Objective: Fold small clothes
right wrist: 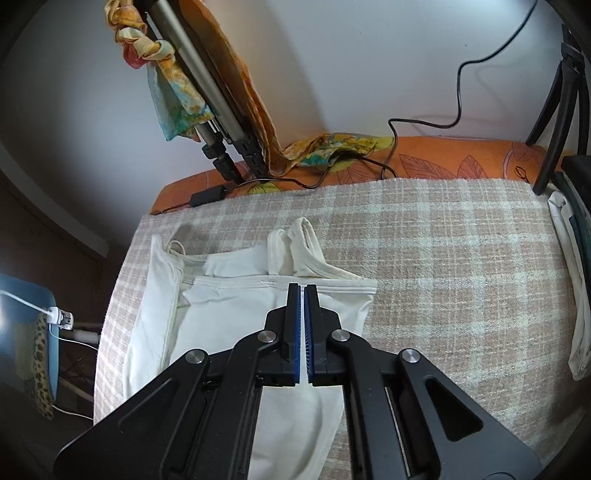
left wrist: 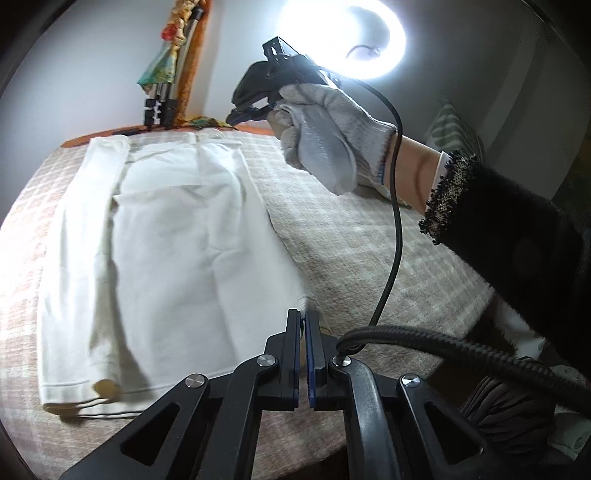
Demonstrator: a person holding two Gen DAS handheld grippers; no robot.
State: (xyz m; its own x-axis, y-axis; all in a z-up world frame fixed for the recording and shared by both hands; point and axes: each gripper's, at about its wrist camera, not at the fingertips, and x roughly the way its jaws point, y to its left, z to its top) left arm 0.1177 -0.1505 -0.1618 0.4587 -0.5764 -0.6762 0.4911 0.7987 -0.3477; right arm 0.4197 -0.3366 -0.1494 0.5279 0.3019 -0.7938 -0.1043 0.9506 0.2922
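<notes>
A white tank top (left wrist: 173,236) lies flat on the checked blanket (left wrist: 351,236), its left side folded inward. My left gripper (left wrist: 304,317) is shut on the top's near right hem corner, low over the blanket. The right gripper (left wrist: 251,107) shows in the left wrist view, held in a gloved hand (left wrist: 325,136) above the top's far right end. In the right wrist view, my right gripper (right wrist: 303,291) is shut with nothing between its pads, above the white tank top (right wrist: 236,321) near its straps (right wrist: 295,247).
The checked blanket (right wrist: 461,277) covers an orange leaf-print surface (right wrist: 443,158). A tripod with a scarf (right wrist: 207,96) and black cables (right wrist: 391,155) stand at the back edge. White cloth (right wrist: 569,288) lies at the right edge. A ring light (left wrist: 340,33) glares above.
</notes>
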